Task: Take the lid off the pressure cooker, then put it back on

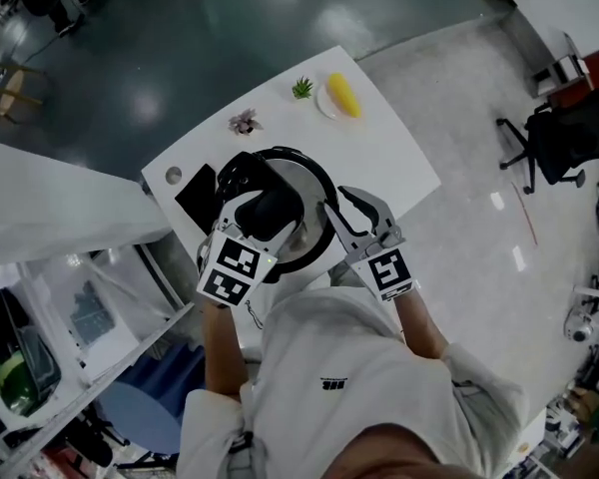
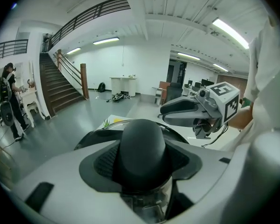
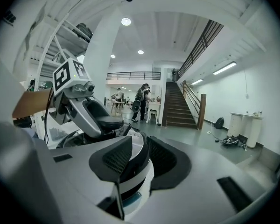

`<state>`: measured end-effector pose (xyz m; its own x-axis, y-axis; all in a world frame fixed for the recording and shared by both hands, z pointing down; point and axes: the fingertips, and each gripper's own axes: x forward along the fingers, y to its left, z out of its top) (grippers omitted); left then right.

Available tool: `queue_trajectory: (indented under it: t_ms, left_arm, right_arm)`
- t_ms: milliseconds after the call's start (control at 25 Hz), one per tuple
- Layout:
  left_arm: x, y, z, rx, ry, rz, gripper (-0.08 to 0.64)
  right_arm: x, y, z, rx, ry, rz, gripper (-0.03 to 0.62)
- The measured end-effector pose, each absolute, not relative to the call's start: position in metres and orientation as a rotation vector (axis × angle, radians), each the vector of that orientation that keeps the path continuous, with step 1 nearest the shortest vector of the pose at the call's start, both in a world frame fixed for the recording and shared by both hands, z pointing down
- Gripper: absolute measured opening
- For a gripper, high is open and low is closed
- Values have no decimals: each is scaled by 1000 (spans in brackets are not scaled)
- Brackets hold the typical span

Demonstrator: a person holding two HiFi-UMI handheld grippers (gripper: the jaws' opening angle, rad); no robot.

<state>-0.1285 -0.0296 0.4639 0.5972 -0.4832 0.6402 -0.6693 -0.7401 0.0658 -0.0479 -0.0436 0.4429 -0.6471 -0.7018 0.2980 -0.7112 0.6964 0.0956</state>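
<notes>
The left claw (image 2: 142, 161) grips the black knob (image 2: 142, 141) of the lid (image 1: 301, 234), atop the pressure cooker (image 1: 323, 190) on the white surface (image 1: 399, 158). The right claw (image 3: 139, 158), nearly closed, apparently pinches its rim (image 3: 130, 174). If the knob slips, the lid could drop askew.

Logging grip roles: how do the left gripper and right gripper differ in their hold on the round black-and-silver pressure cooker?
The left gripper is clamped on the domed black lid knob; the right gripper straddles the cooker's rim, and whether it squeezes is unclear. The left gripper sits over the centre of the lid, the right gripper at its edge. Both are grey two-jaw tools with marker cubes.
</notes>
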Motion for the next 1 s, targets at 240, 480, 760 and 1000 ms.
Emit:
queue_trajectory:
  t_ms: [240,480,760,1000]
  left_arm:
    - [-123,-30,456,2597,-901,839,287]
    - [-100,-31,452,2638,-859,837,287]
    - [-70,-45,446,2611,-924,830,287]
    - [-44,-69,447,2538,-1039,812,287]
  right_arm:
    - [-34,-31,435,1229,-2527,0,118]
    - [-13,-19,430,1278,-2510,-39,118]
    - [12,-33,429,1218,-2567,-18,118]
    - [38,-58,427,1102,-2633,-5,117]
